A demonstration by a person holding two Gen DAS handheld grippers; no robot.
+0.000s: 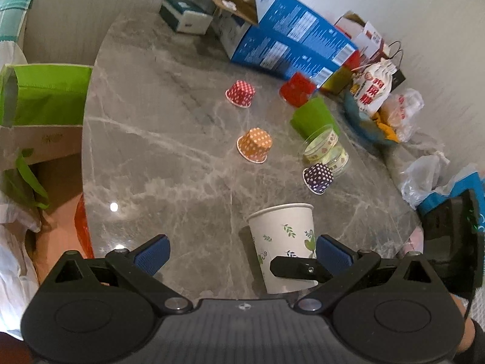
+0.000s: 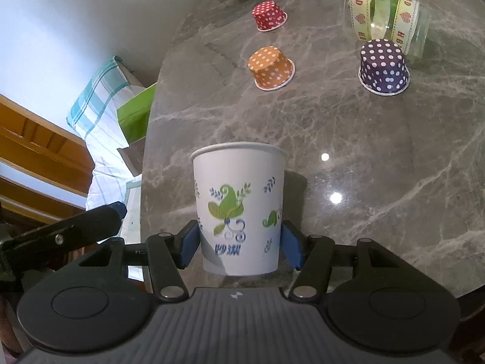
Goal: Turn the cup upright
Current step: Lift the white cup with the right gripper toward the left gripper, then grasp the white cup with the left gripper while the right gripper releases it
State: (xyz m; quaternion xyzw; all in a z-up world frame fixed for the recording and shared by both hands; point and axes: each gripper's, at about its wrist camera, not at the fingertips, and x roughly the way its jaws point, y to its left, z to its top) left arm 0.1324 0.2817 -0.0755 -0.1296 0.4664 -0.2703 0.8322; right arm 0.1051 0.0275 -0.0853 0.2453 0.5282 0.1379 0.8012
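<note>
A white paper cup with green leaf print (image 2: 239,209) stands upright, mouth up, on the grey marble table (image 2: 379,182). My right gripper (image 2: 239,244) is shut on the cup's lower part, a blue pad on each side. The cup also shows in the left wrist view (image 1: 283,242), with a right-gripper finger (image 1: 300,268) across it. My left gripper (image 1: 242,253) is open and empty, its right pad beside the cup.
Upside-down dotted cups: orange (image 1: 254,145), red (image 1: 241,93), purple (image 1: 318,177). A clear cup with ribbon (image 1: 326,148), a green cup (image 1: 313,116) and a red one (image 1: 297,89) lie behind. Blue boxes (image 1: 288,39) and bags (image 1: 376,91) crowd the far right; table edge at left.
</note>
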